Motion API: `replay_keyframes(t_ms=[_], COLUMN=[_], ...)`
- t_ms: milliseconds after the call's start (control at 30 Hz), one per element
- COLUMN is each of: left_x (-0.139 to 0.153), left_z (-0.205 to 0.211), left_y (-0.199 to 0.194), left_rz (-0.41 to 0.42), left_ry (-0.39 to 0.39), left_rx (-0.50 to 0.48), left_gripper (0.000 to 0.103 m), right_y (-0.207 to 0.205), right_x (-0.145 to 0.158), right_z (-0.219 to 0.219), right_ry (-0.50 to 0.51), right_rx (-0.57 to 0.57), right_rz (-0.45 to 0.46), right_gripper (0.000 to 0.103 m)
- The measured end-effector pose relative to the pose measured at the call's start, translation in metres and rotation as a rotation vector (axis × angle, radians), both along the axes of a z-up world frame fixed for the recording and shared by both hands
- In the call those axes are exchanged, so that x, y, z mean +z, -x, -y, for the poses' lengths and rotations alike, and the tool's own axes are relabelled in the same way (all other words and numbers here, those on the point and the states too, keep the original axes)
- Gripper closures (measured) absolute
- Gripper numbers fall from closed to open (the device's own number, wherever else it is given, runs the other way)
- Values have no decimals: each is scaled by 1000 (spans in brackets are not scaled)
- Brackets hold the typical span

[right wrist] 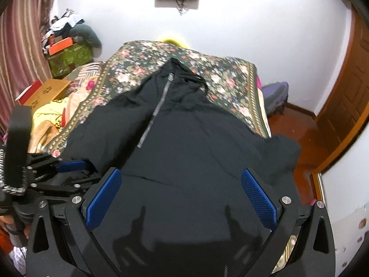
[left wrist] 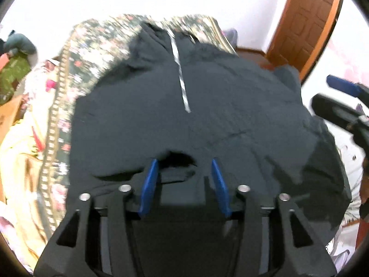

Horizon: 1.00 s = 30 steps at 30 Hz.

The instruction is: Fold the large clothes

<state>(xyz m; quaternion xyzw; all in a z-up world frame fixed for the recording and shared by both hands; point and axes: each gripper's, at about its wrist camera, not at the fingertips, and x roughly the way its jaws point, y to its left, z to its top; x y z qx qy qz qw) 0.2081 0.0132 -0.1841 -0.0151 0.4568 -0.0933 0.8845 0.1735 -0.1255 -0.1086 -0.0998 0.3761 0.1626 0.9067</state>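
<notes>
- We see the black jacket (right wrist: 184, 138) spread over the floral bed cover (right wrist: 143, 69), its zip (right wrist: 154, 110) running away from us and its near edge hanging toward the grippers.
- Our left gripper (left wrist: 184, 164) has its pads partly apart, at a fold of the jacket's near hem; a lip of cloth sits between them, but nothing looks pinched (the frame is blurred, so we say this with some caution).
- Our right gripper (right wrist: 182, 191) is wide apart, hovering over the near part of the jacket and holding nothing.
- In the right view the left gripper (right wrist: 69, 166) shows at the left edge, low against the cloth.
- We judge the fold has barely begun: the jacket lies mostly flat, one corner (right wrist: 283, 147) drooping off the bed's right side.
- Risks, as we judge them:
  - closing the left pads on one layer only, so the layer beneath stays behind and the fold comes out skewed;
  - lifting with one gripper alone, which would drag the jacket sideways and bunch it;
  - the drooping corner pulling more cloth off the bed toward the floor (right wrist: 295, 124);
  - the zip stiffening the fold line, so the halves land uneven.
</notes>
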Motion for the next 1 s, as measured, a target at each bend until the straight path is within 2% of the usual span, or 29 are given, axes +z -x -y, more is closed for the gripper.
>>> replay_keyframes(t_ms=[67,133,233,333,500,733,933,1000], left_x=[16,31,43,48,39,14,-2,-5], left_z=[-19,-42,-75,-115,-164,-202,-213,-215], left_y=[8,14,20,28,41,55,60,59], left_rz=[64,105,145,172,146,88,58,50], left_ry=[-16,-19,-36,-85,-108,-102,-91,-87], left_rx=[60,111,186,279,379,460,476,480], left_gripper=[37,37,36,34,34,34,34,34], right_y=[-2,-3,-5,-9,-17,-32,-44,-47], right_x=[2,3,3,-3,-27,-74,-106,-113], right_z=[-13,-30,-55,-86,-138,-199,-233,-238], right_ry=[6,16,26,42,98,167,220,244], right_rx=[26,61,120,191,305,417,419,408], right_rz=[9,18,12,-10,-72,-202,-280,-291], right_gripper=[0,0,0,0,0,2,4,11])
